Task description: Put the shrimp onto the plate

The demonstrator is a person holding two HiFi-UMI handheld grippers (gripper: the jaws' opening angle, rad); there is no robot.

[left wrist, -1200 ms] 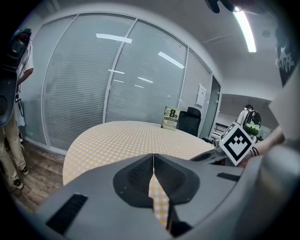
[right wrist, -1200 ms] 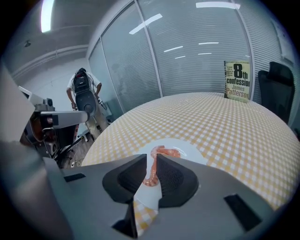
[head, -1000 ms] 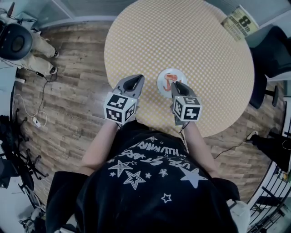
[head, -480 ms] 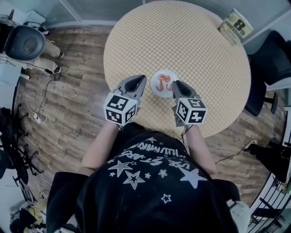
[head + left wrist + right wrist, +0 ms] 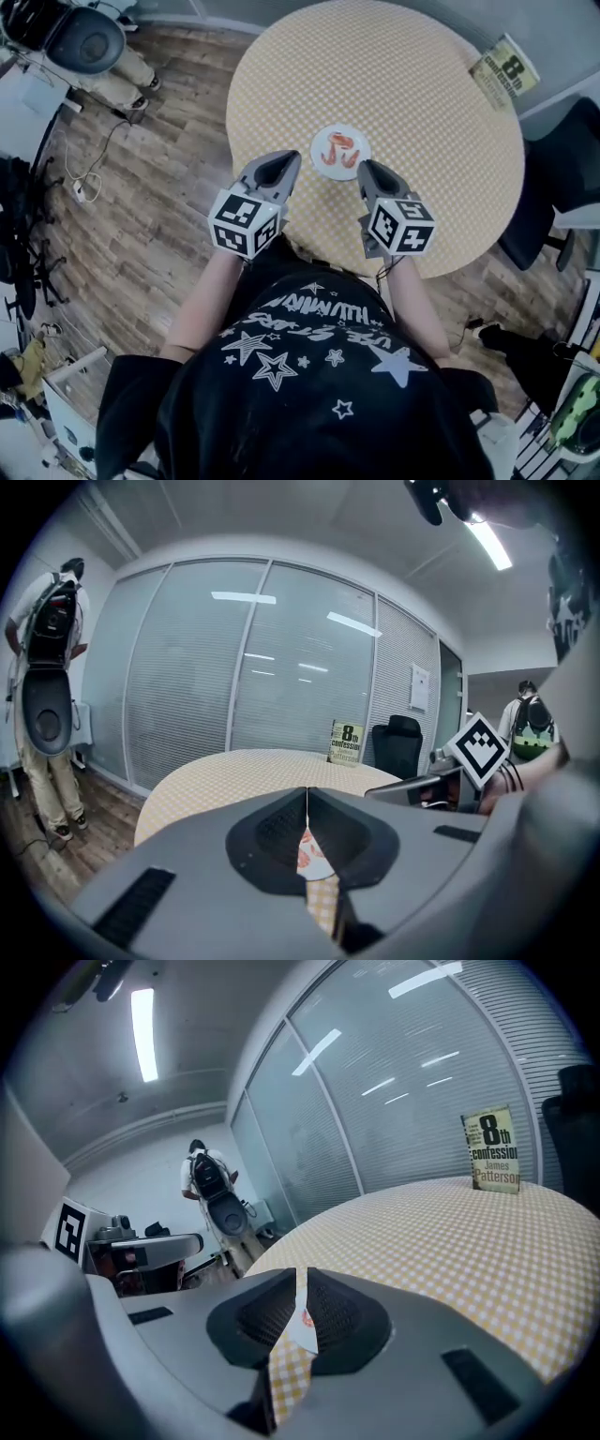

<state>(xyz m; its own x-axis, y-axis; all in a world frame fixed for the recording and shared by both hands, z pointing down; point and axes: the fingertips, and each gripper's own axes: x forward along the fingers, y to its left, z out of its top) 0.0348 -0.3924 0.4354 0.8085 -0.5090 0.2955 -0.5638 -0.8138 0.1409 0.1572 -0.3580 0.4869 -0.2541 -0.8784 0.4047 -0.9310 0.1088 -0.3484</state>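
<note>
1. Left gripper hovers over the near edge of the table, jaws pressed tight together, nothing between them.
2. Right gripper is level with it and just to its 3 o'clock. Its jaws are closed down to a hair's slit and they hold nothing either.
3. And the shrimp is on the plate, orange against white, lying across the middle of it.
4. That plate sits flat on the yellow checked cloth, a little off the table's middle toward 8 o'clock.
5. From the plate, the left tips are at 7 o'clock and the right tips at 5 o'clock. Both are near the rim and neither touches it.
6. Looking along the left jaws, a sliver of plate and orange shrimp shows through the slit below the tips.
7. Along the right jaws it's the same story: a thin wedge of white plate over checked cloth.
8. A book stands upright at the table's 2 o'clock edge, cover facing in.
9. A black chair waits off the table at 3 o'clock, on the wood floor.
</note>
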